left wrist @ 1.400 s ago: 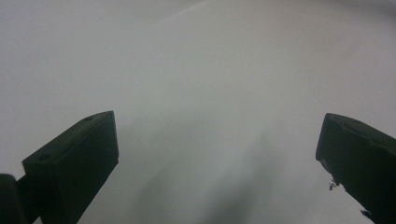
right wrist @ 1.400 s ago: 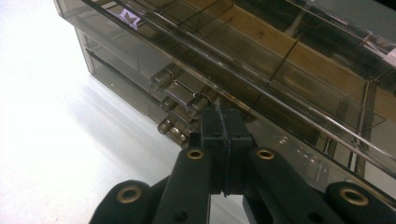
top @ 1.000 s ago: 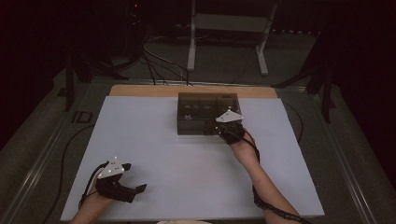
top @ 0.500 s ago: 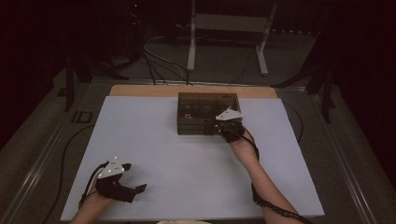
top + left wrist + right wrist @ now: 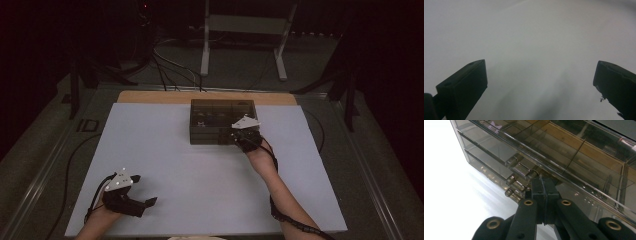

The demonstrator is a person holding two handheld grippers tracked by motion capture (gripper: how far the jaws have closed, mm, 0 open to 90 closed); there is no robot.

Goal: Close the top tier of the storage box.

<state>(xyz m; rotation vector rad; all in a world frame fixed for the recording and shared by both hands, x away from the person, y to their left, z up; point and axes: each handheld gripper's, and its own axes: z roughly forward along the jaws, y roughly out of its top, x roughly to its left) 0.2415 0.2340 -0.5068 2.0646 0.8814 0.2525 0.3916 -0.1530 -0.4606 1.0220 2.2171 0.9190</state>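
A smoky see-through drawer box (image 5: 215, 111) stands at the far middle of the white table top (image 5: 200, 170). Its stacked drawers carry small cylinder knobs (image 5: 520, 170) on the front. My right gripper (image 5: 229, 135) is at the box's near right front, jaws pressed together. In the right gripper view its tips (image 5: 543, 185) touch the box front just right of the top knob, with nothing seen between them. My left gripper (image 5: 145, 205) rests low at the near left of the table. Its jaws stand wide apart (image 5: 540, 72) over bare white surface, holding nothing.
A wooden strip (image 5: 150, 97) edges the table's far side. Behind it are a metal stand (image 5: 242, 25) and cables (image 5: 170, 65) on the dark floor. A cable (image 5: 67, 175) trails off the table's left side. The inside of the box is divided into compartments (image 5: 574, 152).
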